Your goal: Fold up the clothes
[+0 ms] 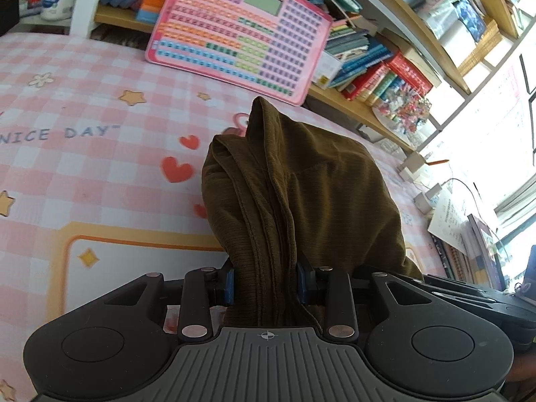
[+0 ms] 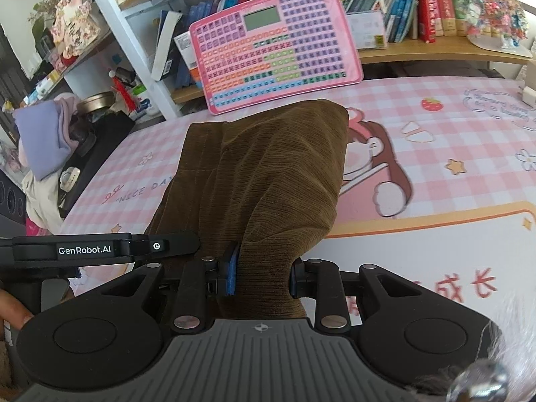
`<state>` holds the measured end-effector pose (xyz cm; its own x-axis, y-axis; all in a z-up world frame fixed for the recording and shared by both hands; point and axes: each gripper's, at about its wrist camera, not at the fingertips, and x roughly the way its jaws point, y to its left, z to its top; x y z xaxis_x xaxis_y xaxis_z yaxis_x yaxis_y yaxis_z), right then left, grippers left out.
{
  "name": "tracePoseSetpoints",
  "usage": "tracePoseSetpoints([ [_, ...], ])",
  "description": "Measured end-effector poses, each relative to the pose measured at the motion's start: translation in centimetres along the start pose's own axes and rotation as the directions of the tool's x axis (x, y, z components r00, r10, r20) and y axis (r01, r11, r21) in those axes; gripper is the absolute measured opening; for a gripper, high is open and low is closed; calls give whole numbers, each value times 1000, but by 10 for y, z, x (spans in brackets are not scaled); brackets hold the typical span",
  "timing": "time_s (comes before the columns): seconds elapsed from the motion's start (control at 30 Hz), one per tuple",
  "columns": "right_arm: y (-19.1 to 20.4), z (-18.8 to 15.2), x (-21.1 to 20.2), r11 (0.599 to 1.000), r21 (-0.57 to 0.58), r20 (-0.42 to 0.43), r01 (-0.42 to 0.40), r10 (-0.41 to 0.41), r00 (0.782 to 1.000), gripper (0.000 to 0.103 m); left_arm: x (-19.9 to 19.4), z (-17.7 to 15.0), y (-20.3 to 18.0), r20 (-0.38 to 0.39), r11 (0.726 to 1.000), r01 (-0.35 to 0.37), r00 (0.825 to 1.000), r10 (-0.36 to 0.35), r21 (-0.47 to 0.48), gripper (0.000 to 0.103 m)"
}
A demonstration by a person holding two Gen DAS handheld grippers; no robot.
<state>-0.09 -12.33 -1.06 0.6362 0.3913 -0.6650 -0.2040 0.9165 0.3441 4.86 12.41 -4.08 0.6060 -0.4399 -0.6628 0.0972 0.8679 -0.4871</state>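
We hold a brown ribbed garment (image 1: pixel 301 184) in both grippers above the pink checked mat (image 1: pixel 83 174) that covers the table. Our left gripper (image 1: pixel 264 283) has its jaws clamped on a bunched fold of the cloth, the blue pads (image 1: pixel 229 284) pressing it from both sides, and the fabric rises ahead of the fingers in a draped, folded mass with a seamed edge running down its middle. Our right gripper (image 2: pixel 263 276) is likewise closed on the brown ribbed garment (image 2: pixel 268 174), which spreads forward over the mat from between its pads. In the right wrist view the left tool's black body shows at the left edge, just beside ours. Beyond the garment a pink keyboard-style toy board (image 2: pixel 274 53) leans against the wooden shelf (image 2: pixel 435 52), which is packed with books (image 2: pixel 432 3)
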Motion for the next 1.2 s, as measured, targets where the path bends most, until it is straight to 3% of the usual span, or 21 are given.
tracePoseSetpoints([
  [0.23,16,23,28,999,-38,7,3,-3,1000,25,8,32,24,29,1000,6,1000,-6,-19,31],
  [0.7,10,119,124,982,-187,108,0,21,994,26,62,130,50,137,998,-51,989,47,25,32],
  [0.93,-5,135,160,976,-217,95,-5,26,995,28,92,134,66,112,996,-92,989,93,-18,36],
  [1.1,-22,129,179,992,-128,64,11,-3,998,35,98,131,71,117,995,-95,988,98,-29,40],
  [1.2,-22,129,177,991,-130,63,21,-13,998,42,96,132,70,109,994,-102,988,105,-29,44],
])
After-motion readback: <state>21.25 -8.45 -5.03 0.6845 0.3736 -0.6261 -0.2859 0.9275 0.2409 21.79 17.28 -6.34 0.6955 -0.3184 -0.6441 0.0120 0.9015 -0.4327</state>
